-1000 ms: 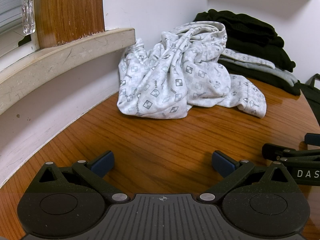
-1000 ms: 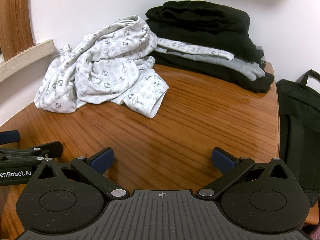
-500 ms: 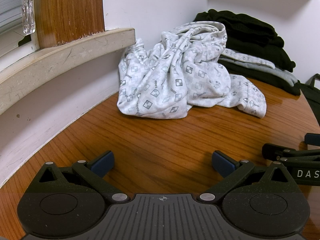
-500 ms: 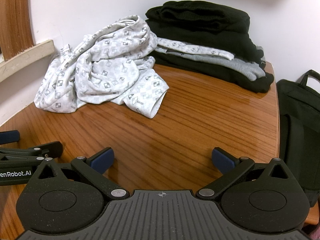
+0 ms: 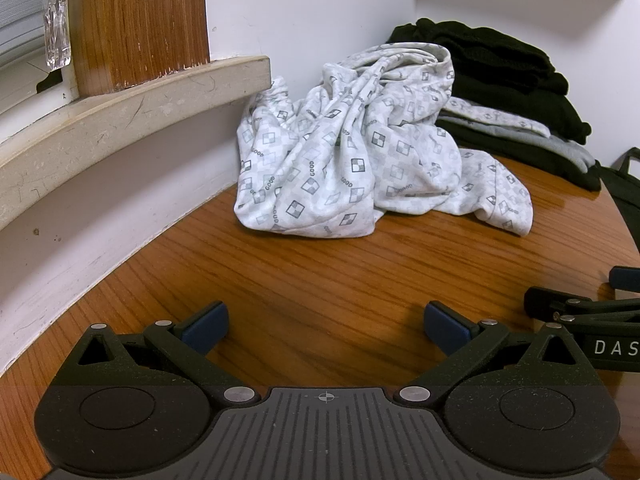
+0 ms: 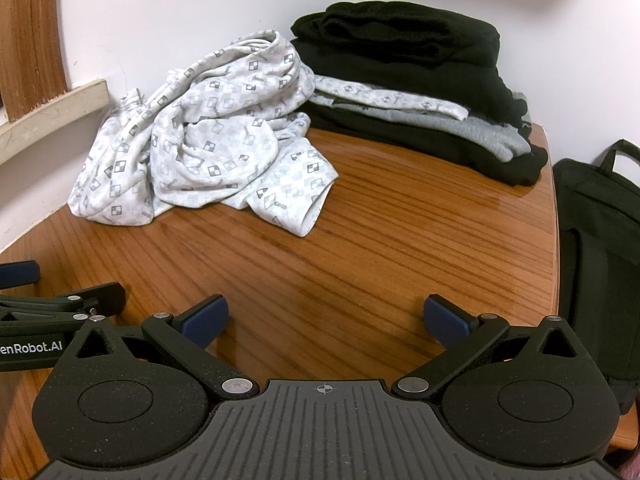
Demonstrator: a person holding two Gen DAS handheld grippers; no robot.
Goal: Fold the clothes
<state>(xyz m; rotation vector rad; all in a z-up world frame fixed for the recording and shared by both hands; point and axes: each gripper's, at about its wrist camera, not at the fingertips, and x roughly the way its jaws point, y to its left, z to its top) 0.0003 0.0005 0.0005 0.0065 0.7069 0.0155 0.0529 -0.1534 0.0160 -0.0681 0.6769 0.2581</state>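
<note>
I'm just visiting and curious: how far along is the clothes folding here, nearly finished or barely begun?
Partly done, it seems. A folded stack of black, grey and patterned items sits at the back of the wooden table. Nothing is in hand: the left gripper and right gripper are both open and empty, short of the cloth. Left to fold: the crumpled white patterned garment beside the stack.
</note>
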